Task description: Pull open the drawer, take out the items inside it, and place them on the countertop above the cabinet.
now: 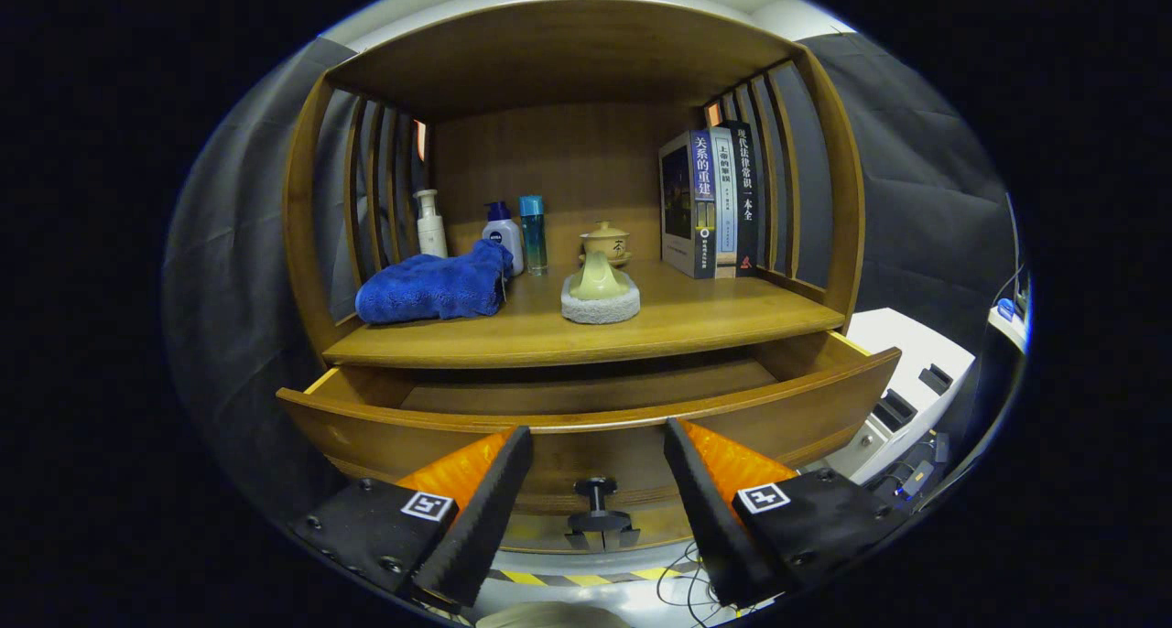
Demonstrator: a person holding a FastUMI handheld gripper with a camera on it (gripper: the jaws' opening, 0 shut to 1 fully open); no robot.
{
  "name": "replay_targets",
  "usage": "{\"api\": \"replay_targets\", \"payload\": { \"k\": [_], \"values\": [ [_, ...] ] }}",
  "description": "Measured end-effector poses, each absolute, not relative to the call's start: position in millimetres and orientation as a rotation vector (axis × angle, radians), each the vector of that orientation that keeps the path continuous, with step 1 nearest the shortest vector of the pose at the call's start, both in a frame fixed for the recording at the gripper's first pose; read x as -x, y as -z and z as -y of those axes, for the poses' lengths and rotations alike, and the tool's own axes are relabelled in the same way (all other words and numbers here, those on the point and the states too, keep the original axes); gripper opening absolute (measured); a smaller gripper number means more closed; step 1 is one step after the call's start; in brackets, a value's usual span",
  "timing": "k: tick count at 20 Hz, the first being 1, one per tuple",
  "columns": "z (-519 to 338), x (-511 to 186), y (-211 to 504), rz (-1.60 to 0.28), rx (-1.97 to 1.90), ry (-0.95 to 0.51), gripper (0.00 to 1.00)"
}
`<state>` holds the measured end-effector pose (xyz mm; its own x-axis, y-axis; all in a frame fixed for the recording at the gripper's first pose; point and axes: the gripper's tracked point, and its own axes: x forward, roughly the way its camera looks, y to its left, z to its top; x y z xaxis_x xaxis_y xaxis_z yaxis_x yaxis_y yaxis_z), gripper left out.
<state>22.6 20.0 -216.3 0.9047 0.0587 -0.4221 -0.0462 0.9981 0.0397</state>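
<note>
Blue towel heaped at left of shelf. Behind it white pump bottle, white bottle with blue cap, slim teal bottle in row. Lidded tea bowl mid-shelf, pale pitcher on grey pad in front. Three books upright at right. White appliance lower right, cables on floor.

Camera riding the tool, facing the cabinet front, close, slightly below countertop

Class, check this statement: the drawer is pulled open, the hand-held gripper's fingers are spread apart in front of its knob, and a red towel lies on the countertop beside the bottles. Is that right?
One detail is wrong. The gripper view shows the towel is blue, not red. The rest stands: the drawer is pulled open, the hand-held gripper has its fingers spread apart in front of the knob, and the towel lies on the countertop beside the bottles.
</note>
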Motion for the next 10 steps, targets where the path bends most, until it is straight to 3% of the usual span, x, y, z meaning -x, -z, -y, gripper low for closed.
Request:
{"api": "replay_targets", "payload": {
  "k": [10],
  "values": [
    [-23, -59, 221, -0.439, -0.039, -0.044, 0.97]
  ]
}}
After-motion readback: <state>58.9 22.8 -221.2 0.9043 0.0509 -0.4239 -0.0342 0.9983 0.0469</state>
